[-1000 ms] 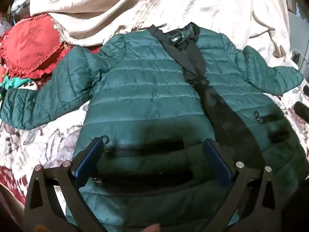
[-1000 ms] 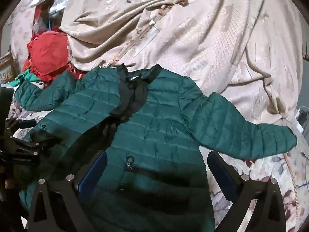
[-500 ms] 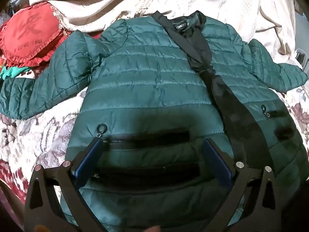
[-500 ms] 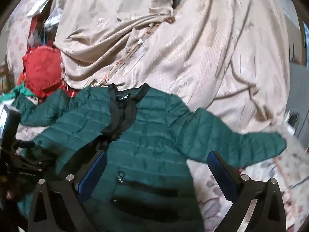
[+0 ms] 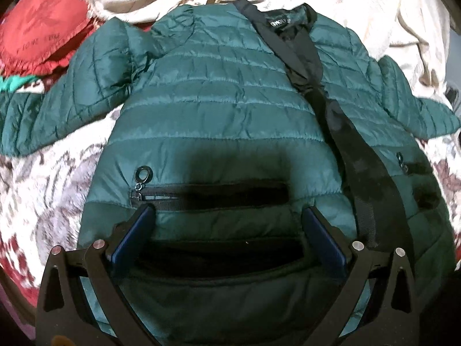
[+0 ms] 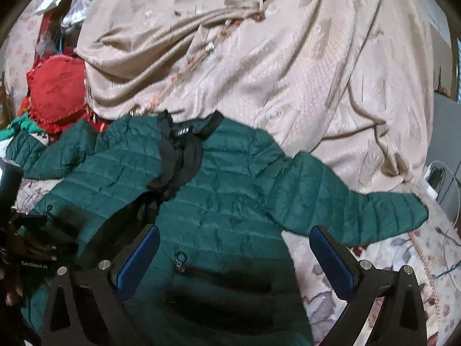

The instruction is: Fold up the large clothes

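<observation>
Evidently ready for folding, the jacket [image 5: 219,109] lies flat, front up, sleeves spread left and right on the bed [image 6: 403,259], while the left gripper [image 5: 227,230] and right gripper [image 6: 234,256] hover wide open over its near hem, holding nothing.

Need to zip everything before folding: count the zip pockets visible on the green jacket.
2. One pocket lies on the jacket panel just ahead of the left gripper; the other pocket sits on the opposite panel, past the black front strip. Others may be hidden.
</observation>
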### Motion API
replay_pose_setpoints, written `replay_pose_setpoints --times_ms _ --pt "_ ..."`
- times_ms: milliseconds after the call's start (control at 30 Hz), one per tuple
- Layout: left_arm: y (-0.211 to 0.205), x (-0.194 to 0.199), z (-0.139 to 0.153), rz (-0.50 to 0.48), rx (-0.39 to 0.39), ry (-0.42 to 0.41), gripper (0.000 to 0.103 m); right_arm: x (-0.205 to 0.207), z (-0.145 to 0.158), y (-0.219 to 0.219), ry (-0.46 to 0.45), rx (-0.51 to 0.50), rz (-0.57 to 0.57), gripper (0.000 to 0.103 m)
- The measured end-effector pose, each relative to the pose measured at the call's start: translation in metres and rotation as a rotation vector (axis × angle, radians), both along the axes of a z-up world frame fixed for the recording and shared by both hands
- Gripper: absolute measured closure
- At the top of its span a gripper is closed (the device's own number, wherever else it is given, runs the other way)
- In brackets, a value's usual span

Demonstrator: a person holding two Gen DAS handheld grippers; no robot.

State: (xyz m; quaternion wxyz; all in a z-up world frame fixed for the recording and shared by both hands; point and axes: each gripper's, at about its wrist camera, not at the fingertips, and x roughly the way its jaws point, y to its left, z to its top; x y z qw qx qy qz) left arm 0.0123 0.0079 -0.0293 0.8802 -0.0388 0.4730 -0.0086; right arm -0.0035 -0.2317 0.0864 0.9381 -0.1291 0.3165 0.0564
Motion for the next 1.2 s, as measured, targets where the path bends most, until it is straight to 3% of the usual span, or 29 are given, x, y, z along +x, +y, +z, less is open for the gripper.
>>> replay_pose_setpoints --times_ms 200,367,500,633,833,900,1000,1100,1167,1200 --pt "-0.003 -0.002 -0.003 0.011 0.007 0.000 0.000 -0.005 0.001 0.002 -0.016 -0.076 0.010 0.000" --pt "-0.007 -0.005 0.001 0.001 0.049 -0.014 0.000 -0.008 0.016 -0.013 -0.017 -0.024 -0.035 0.000" --pt "-0.006 -0.014 0.036 0.021 0.063 -0.081 0.000 -0.011 0.028 -0.026 -0.018 0.077 -0.073 0.000" --pt "-0.010 -0.025 0.082 0.014 0.126 -0.210 0.000 -0.007 0.022 -0.032 0.005 0.085 -0.127 0.000" --pt "0.014 -0.005 0.125 -0.013 0.016 -0.270 0.000 0.002 0.013 -0.045 0.044 0.142 -0.192 0.000" --pt "0.019 0.002 0.131 0.005 0.018 -0.298 0.000 0.000 0.014 -0.046 0.035 0.142 -0.191 0.000" --pt "0.028 0.007 0.116 0.029 -0.012 -0.326 0.000 -0.001 0.015 -0.045 0.027 0.142 -0.184 0.000" --pt "0.036 0.012 0.075 0.022 -0.049 -0.309 0.000 0.001 0.014 -0.042 0.032 0.129 -0.183 0.000" --pt "0.038 0.028 0.053 0.086 0.000 -0.144 0.001 0.004 0.010 -0.038 0.046 0.109 -0.177 0.000" --pt "0.040 0.031 0.049 0.084 -0.036 -0.118 0.001 0.006 0.008 -0.036 0.051 0.092 -0.179 0.000"
